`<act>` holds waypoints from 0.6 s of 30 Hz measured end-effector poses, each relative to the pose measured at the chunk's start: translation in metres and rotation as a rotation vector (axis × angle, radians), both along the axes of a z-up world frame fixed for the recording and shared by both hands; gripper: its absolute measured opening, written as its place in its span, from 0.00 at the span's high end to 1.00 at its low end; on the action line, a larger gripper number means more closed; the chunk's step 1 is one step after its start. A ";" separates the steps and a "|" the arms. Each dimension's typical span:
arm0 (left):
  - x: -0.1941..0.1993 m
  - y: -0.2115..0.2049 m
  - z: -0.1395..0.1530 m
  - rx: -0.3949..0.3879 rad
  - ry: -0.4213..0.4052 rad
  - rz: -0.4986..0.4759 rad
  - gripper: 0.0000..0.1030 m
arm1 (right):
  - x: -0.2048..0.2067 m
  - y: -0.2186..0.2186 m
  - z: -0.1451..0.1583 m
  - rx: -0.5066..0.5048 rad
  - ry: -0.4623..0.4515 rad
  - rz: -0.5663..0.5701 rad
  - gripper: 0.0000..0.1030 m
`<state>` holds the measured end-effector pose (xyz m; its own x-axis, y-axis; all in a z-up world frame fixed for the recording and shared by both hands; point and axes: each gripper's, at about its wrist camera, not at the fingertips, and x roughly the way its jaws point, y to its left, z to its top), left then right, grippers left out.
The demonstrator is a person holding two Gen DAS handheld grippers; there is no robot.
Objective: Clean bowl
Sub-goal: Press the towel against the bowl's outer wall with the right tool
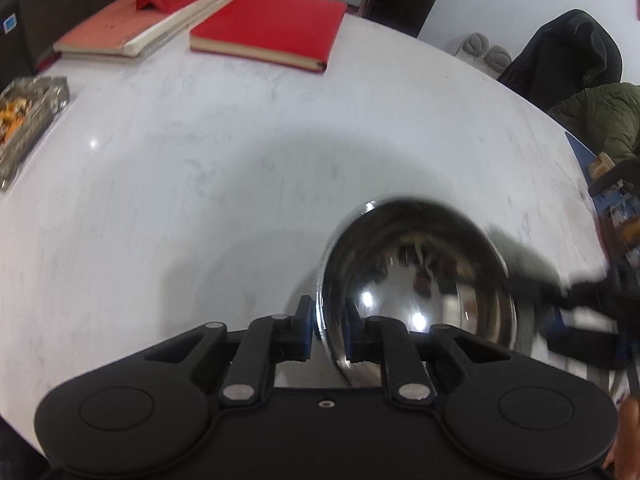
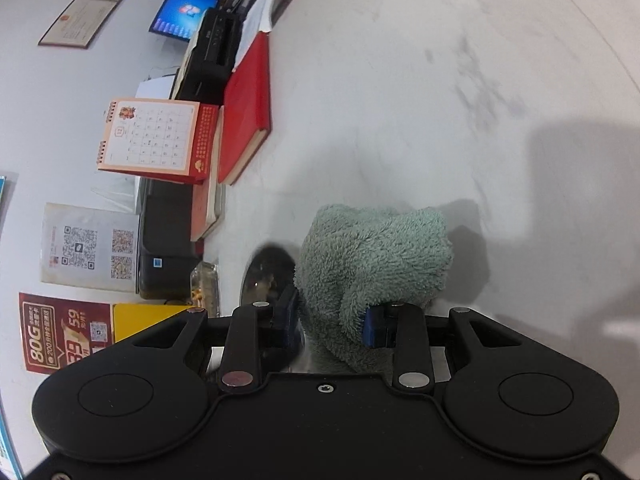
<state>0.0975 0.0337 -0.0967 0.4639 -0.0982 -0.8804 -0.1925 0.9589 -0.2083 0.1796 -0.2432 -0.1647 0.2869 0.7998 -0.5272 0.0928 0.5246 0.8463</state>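
Sitting far left on the white table (image 1: 200, 160), a glass tray (image 1: 30, 116) holds orange scraps, with a pink notebook (image 1: 120, 32) and a red book (image 1: 272, 24) further along the back. Nearer the camera, the left gripper (image 1: 329, 326) is clenched on the rim of the steel bowl (image 1: 416, 276), one blue pad outside, one inside. To its right, blurred, comes the right gripper (image 2: 332, 322), clamped on a bunched green towel (image 2: 376, 264) beside the bowl.
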 end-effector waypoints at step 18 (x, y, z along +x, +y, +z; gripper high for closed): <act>0.046 0.013 -0.005 0.004 0.024 -0.069 0.82 | 0.018 0.013 -0.007 0.040 0.015 0.028 0.70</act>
